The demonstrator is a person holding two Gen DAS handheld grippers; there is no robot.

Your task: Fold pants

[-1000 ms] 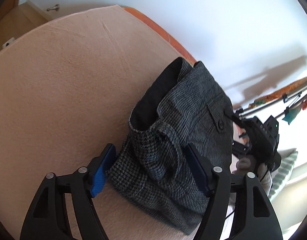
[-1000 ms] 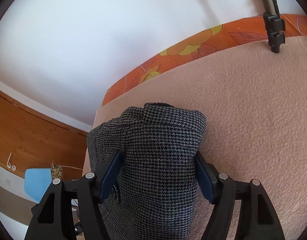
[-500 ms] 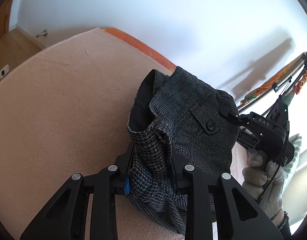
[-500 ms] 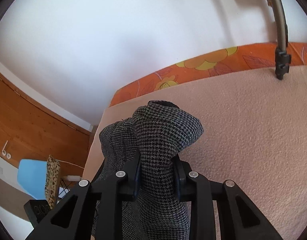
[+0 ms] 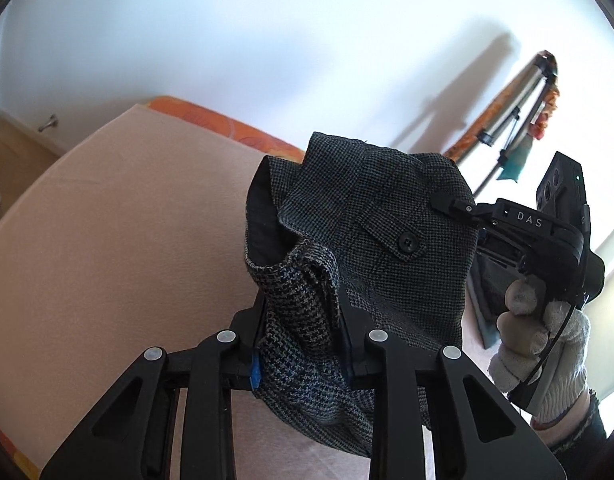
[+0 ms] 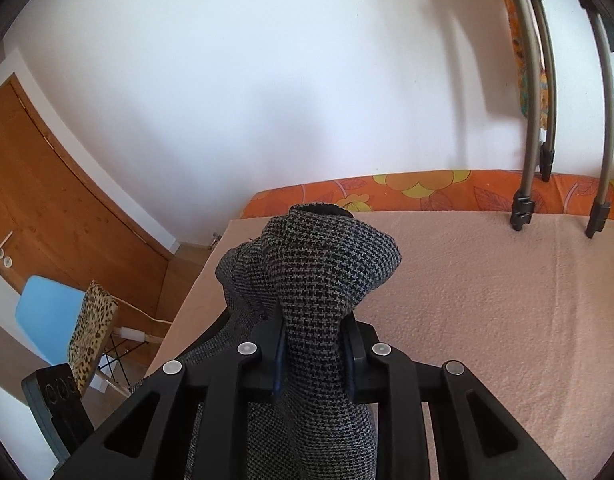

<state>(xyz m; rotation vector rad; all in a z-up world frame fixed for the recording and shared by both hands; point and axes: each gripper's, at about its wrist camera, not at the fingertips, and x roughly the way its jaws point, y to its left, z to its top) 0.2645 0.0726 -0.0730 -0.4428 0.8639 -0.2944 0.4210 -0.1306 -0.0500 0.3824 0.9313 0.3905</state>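
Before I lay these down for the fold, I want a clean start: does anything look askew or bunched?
Yes. The houndstooth pants hang crumpled between the left tool and right tool, waistband gaping open, above the peach blanket. No damage shows.

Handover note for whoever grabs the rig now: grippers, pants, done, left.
Left gripper: shut on the pants, bunched between its fingers.
Right gripper: shut on another part of the pants, near the buttoned pocket in the left view.
Pants: held up above the peach blanket.
Done: both grips taken.
Left: lay the pants flat, then fold; no neat fold visible yet.
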